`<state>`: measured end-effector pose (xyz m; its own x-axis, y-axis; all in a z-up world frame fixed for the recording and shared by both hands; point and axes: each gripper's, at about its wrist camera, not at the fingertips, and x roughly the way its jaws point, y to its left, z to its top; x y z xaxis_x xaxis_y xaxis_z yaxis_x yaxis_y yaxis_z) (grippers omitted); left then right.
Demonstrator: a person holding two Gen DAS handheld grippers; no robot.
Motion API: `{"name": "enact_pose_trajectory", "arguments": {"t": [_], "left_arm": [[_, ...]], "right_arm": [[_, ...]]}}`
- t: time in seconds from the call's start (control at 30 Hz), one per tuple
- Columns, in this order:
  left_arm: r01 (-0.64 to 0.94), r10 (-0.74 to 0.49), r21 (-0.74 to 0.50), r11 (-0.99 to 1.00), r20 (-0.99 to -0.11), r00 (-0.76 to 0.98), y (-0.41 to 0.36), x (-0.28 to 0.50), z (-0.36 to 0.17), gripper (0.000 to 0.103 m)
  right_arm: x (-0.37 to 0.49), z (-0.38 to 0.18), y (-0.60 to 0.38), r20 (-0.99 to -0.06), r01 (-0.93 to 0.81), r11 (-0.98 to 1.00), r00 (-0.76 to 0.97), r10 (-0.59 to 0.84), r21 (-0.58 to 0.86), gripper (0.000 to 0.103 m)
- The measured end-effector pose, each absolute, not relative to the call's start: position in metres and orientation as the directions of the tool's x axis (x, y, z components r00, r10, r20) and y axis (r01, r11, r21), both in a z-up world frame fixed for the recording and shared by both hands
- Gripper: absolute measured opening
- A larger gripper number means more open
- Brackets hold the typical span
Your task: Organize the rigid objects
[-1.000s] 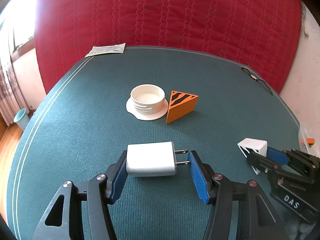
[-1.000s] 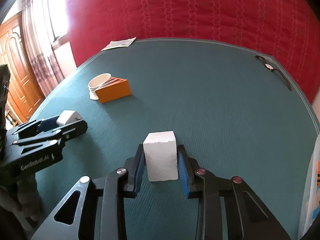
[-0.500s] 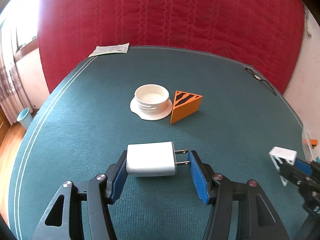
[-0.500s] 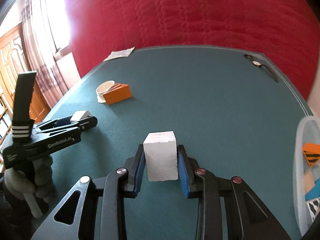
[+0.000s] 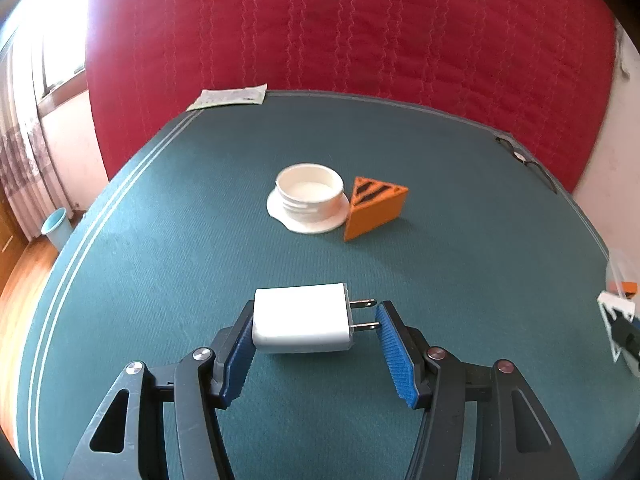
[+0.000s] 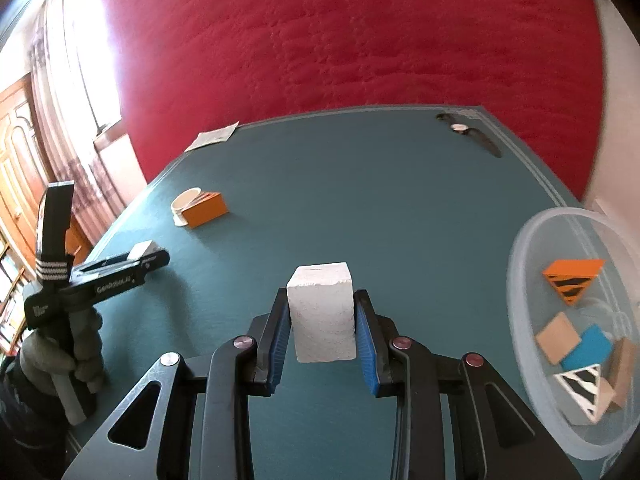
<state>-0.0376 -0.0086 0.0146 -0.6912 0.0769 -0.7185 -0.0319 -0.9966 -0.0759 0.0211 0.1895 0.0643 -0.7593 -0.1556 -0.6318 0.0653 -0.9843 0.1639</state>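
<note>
Teal fabric covers the table (image 5: 460, 184), which stands against a red quilted backdrop (image 5: 360, 32). The left gripper (image 5: 314, 328) is clamped on a white rectangular plug-in charger (image 5: 302, 323): the left blue ribbed pad presses the charger body and the two metal prongs point at the right pad. The right gripper (image 6: 322, 320) is clamped on a white rough-surfaced rectangular block (image 6: 323, 312), held upright between both blue pads above the table.

A clear round plastic container (image 6: 532, 384) sits at the right table edge, near the right gripper. It holds an orange striped wedge (image 6: 573, 278), a blue tile (image 6: 588, 350), tan tiles and a black-and-white striped wedge (image 6: 580, 390).

Mid-table, a white round threaded cap (image 5: 310, 196) touches an orange triangular block with black stripes (image 5: 374, 210). A black wristwatch (image 6: 468, 132) and a paper leaflet (image 5: 232, 96) lie near the far edge.
</note>
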Motion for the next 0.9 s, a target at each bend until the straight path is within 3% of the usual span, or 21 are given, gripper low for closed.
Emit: {"name": "enact_pose_trajectory", "arguments": {"t": [0.9], "left_arm": [[-0.256, 0.252, -0.109, -0.96, -0.73, -0.635, 0.088, -0.016, 0.028, 0.061]], "right_arm": [[0.089, 0.076, 0.359, -0.585, -0.395, -0.891, -0.786, 0.202, 0.224, 0.032]]}}
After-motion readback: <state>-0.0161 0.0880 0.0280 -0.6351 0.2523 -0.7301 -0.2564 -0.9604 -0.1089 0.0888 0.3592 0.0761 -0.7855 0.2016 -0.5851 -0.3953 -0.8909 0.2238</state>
